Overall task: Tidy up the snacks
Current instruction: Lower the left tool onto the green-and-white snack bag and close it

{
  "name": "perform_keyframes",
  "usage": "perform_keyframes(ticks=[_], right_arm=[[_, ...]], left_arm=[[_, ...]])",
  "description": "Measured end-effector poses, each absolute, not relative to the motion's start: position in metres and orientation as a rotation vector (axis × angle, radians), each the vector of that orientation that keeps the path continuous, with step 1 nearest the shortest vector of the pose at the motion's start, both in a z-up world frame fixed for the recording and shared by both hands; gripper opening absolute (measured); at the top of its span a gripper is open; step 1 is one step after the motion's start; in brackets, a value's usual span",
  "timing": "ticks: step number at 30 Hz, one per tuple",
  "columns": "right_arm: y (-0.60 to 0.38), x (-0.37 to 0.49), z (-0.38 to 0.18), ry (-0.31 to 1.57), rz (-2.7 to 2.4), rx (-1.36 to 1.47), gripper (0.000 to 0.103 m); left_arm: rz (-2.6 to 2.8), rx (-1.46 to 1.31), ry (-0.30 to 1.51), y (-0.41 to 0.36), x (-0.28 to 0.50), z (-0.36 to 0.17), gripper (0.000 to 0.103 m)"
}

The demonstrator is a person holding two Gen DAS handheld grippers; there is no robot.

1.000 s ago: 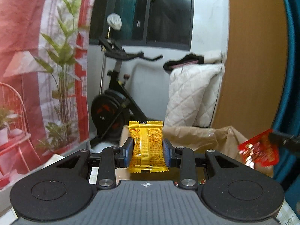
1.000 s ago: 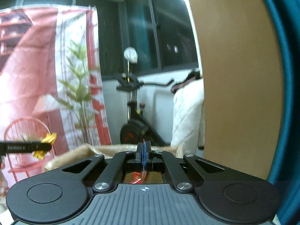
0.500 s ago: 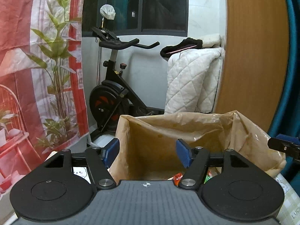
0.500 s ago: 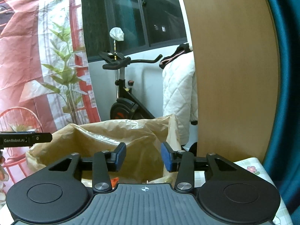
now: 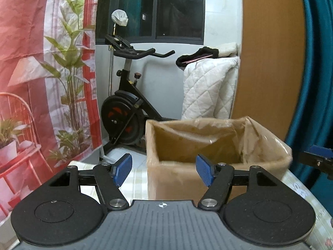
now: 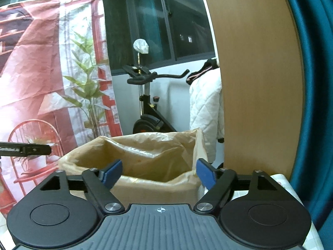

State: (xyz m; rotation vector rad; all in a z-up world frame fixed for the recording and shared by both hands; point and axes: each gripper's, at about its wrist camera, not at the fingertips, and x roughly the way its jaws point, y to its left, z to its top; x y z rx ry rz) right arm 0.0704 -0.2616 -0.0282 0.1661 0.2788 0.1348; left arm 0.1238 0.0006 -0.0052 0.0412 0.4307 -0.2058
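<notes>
While I look out along both claws, the biggest thing behind the work is the red printed backdrop [image 5: 41, 73], with a brown panel [image 5: 268, 62] to the other side and a teal curtain [image 5: 312, 62] past it. Between them stand an exercise bike [image 5: 124, 112] and a white quilt [image 5: 208, 91]. Nearer, on the checked tablecloth [image 5: 135, 179], sits the box [image 5: 208, 177], lined with a clear bag [image 5: 260, 137]; I see into its upper part only, and no snack shows in either view, so I cannot tell where the snacks lie. My left gripper [image 5: 164, 169] points at the box's near left corner, jaws parted about halfway, nothing between the blue pads [image 5: 205, 173]. My right gripper [image 6: 159, 173] faces the box [image 6: 145, 187] from its near side, its jaws opening wide, with nothing held between them. Each claw's tip shows at the edge of the other's view, well apart.
</notes>
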Motion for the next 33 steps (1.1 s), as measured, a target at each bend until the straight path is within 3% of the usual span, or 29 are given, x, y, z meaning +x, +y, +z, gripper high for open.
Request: perform_keyframes(ticks=[4, 6, 19, 22, 24, 31, 33], right_arm=[[-0.258, 0.042, -0.037, 0.273, 0.158, 0.203, 0.088], [-0.256, 0.030, -0.045, 0.282, 0.172, 0.213, 0.096], [-0.215, 0.003, -0.106, 0.450, 0.232, 0.138, 0.096], [-0.200, 0.002, -0.115, 0.492, 0.270, 0.096, 0.092], [-0.193, 0.006, -0.124, 0.551, 0.298, 0.080, 0.080], [-0.176, 0.010, -0.142, 0.651, 0.384, 0.077, 0.072], [-0.174, 0.012, -0.145, 0.675, 0.405, 0.069, 0.062]], left_arm=[[-0.216, 0.034, 0.446, 0.013, 0.092, -0.017, 0.070], [-0.219, 0.032, 0.450, 0.017, 0.077, -0.025, 0.070], [-0.293, -0.066, 0.545, 0.011, 0.040, -0.092, 0.070], [-0.339, -0.079, 0.587, 0.009, 0.034, -0.111, 0.070], [-0.370, -0.095, 0.622, 0.009, 0.034, -0.123, 0.070], [-0.439, -0.080, 0.678, 0.004, 0.038, -0.148, 0.069], [-0.456, -0.092, 0.696, 0.003, 0.043, -0.155, 0.069]])
